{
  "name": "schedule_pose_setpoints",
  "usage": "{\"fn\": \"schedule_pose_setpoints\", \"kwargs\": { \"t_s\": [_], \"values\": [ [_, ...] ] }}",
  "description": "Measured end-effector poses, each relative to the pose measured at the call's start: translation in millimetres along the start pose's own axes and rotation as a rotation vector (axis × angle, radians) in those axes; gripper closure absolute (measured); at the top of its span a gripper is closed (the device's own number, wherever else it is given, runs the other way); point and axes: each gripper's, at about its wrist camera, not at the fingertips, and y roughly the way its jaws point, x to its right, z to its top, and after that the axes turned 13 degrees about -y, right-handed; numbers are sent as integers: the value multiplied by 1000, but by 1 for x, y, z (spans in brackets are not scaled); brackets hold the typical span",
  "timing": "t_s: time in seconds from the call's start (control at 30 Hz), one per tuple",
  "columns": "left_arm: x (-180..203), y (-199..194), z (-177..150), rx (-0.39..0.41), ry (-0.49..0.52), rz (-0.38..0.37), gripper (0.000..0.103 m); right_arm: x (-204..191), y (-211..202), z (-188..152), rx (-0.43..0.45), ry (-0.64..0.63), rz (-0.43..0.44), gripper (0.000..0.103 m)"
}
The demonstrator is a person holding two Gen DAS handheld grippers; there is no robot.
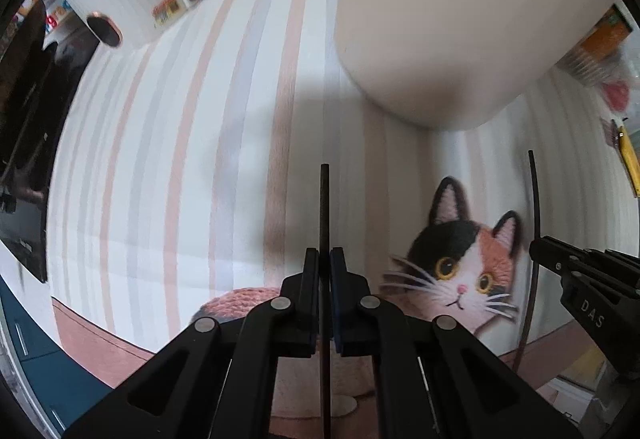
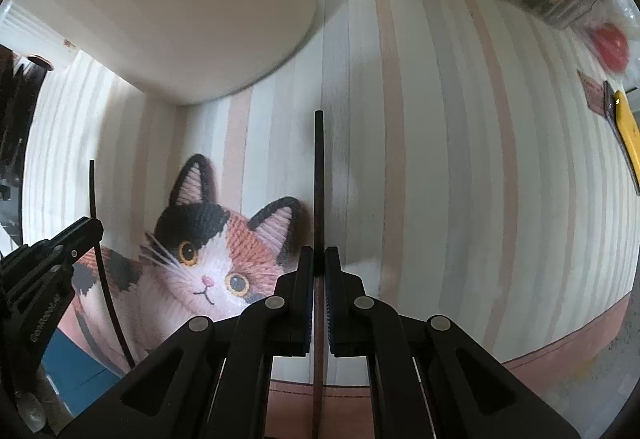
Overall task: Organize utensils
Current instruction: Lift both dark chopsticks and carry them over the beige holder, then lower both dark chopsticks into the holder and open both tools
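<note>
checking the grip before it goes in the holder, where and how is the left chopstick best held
As now: the left gripper is shut across the left chopstick partway along its thin shaft, from above. It hangs upright, tip clear below the pads, free to lower into the holder.

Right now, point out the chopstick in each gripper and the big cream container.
left chopstick [image 1: 324, 207], left wrist view, on its bare shaft above the pads.
right chopstick [image 2: 319, 179], right wrist view, on its shaft above the pads.
cream container [image 1: 440, 19], left wrist view, on its side wall.

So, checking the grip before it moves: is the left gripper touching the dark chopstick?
Touching. The left wrist view shows the left gripper shut with both pads against the dark chopstick.
</note>
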Motion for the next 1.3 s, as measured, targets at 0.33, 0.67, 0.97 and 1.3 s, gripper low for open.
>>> {"fn": "schedule_pose_setpoints", "kwargs": {
  "t_s": [0.33, 0.67, 0.97, 1.3],
  "values": [
    [-7, -60, 13, 137, 25, -74, 100, 2, -66, -4, 172, -14, -1, 98],
    [-5, -120, 12, 276, 35, -108, 100, 8, -119, -6, 351, -18, -51, 98],
    [-4, -160, 14, 395, 56, -105, 101, 19, -168, -9, 477, 21, -58, 98],
    [-4, -194, 27, 446, 62, -130, 101, 24, -220, 0, 594, 20, -37, 98]
  ]
}}
